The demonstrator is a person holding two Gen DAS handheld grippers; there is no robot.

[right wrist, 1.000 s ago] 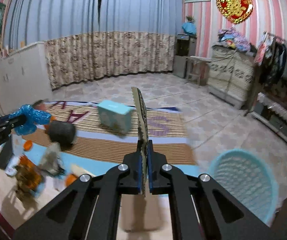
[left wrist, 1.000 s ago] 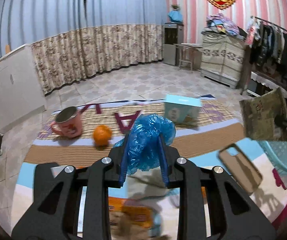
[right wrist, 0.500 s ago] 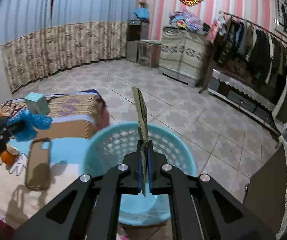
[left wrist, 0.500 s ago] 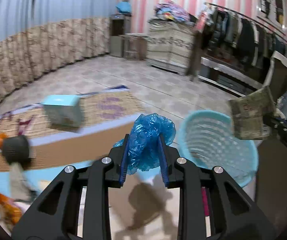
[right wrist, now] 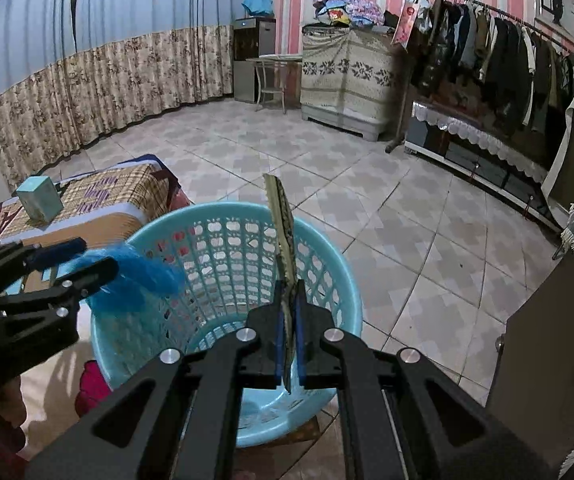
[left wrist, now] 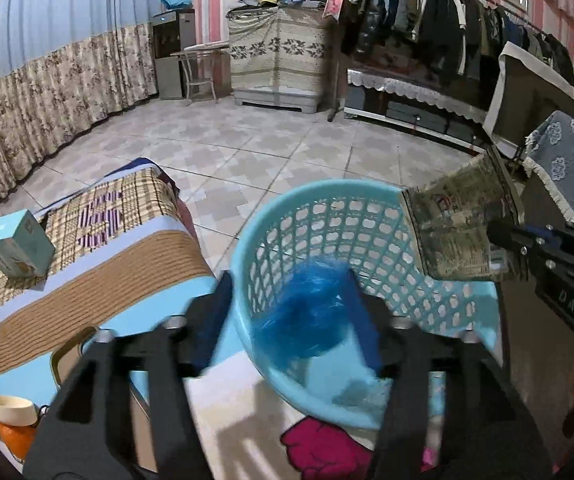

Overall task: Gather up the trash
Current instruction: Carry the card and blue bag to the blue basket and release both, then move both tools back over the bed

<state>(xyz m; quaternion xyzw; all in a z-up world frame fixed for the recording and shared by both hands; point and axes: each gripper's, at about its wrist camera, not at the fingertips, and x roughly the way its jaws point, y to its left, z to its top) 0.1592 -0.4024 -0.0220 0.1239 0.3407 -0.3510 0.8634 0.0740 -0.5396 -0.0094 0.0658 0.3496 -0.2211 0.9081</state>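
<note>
A light blue mesh basket point(left wrist: 327, 216) point(right wrist: 223, 240) stands on the floor beside the table. My left gripper point(left wrist: 287, 312) hangs over its near rim with the jaws spread wide; the crumpled blue plastic bag point(left wrist: 307, 320) point(right wrist: 135, 276) is blurred between them, loose over the basket's mouth. My right gripper point(right wrist: 289, 320) is shut on a flat folded piece of printed paper point(right wrist: 283, 232) point(left wrist: 455, 236), held edge-up over the basket.
A low table with a striped cloth point(left wrist: 99, 280) lies to the left, with a teal box point(left wrist: 19, 244), a phone point(left wrist: 67, 356) and a cup point(left wrist: 7, 408) on it. A clothes rack point(right wrist: 507, 64) and cabinets line the far wall. A dark cabinet point(right wrist: 543, 352) stands at right.
Both grippers swung right from the table to over the basket. My left gripper's jaws have opened and the blue bag has come loose. The right keeps its grip on the paper.
</note>
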